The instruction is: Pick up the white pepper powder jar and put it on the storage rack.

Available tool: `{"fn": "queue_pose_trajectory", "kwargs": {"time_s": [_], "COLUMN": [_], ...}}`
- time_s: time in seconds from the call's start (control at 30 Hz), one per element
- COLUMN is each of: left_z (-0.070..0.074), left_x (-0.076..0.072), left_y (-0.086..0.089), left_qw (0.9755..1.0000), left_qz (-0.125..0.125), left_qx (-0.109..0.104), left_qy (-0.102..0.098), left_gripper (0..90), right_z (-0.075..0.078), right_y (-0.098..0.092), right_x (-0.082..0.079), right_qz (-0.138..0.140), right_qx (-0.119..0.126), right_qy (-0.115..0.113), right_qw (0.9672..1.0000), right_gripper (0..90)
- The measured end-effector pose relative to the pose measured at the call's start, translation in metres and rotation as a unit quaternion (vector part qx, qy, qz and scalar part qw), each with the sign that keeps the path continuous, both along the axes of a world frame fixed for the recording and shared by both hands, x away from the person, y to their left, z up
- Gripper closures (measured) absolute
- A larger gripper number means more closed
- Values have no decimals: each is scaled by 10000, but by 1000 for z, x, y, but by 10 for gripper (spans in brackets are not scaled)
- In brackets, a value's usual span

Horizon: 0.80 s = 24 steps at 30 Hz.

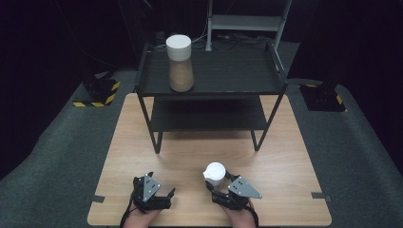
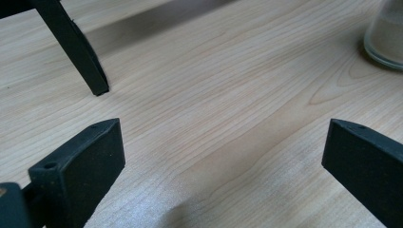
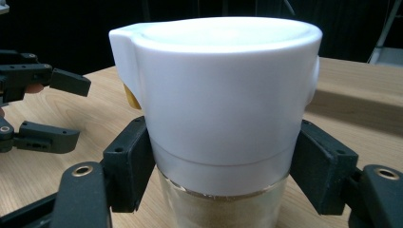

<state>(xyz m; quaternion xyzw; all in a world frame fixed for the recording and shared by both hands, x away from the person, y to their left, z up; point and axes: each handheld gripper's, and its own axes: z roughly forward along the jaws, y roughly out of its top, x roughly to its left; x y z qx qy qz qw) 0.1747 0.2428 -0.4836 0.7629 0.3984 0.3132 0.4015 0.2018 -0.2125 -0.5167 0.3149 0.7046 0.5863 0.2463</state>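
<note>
A small glass jar [image 1: 215, 174] with a white lid and pale grains inside stands on the wooden table [image 1: 190, 152] near the front. My right gripper [image 1: 217, 181] is shut on it; in the right gripper view the black pads [image 3: 128, 166] press the jar [image 3: 218, 109] from both sides just below the lid. My left gripper [image 1: 162, 184] rests to the jar's left, open with nothing between its jaws [image 2: 223, 152]. The jar's glass base [image 2: 387, 38] shows at the top right of the left gripper view. The left gripper [image 3: 57, 104] also appears at the left of the right gripper view.
A black two-tier rack [image 1: 214, 78] stands at the table's far half, with a taller white-lidded jar [image 1: 180, 64] on the left of its top shelf. One rack leg [image 2: 78, 52] stands ahead of the left gripper. Dark carpet surrounds the table.
</note>
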Motion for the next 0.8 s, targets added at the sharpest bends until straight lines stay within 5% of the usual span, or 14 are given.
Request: {"fn": "queue_pose_trajectory", "kwargs": {"time_s": [0.8], "left_z": [0], "left_x": [2], "left_y": [2], "left_qw": [10000], "left_qz": [-83], "left_qx": [-12], "left_qy": [31], "left_gripper": [7], "right_z": [16], "right_y": [-27], "right_x": [-10], "right_qz": [-208], "right_qx": [138], "right_qy": [-280], "right_qw": [9993], "right_gripper": [296]}}
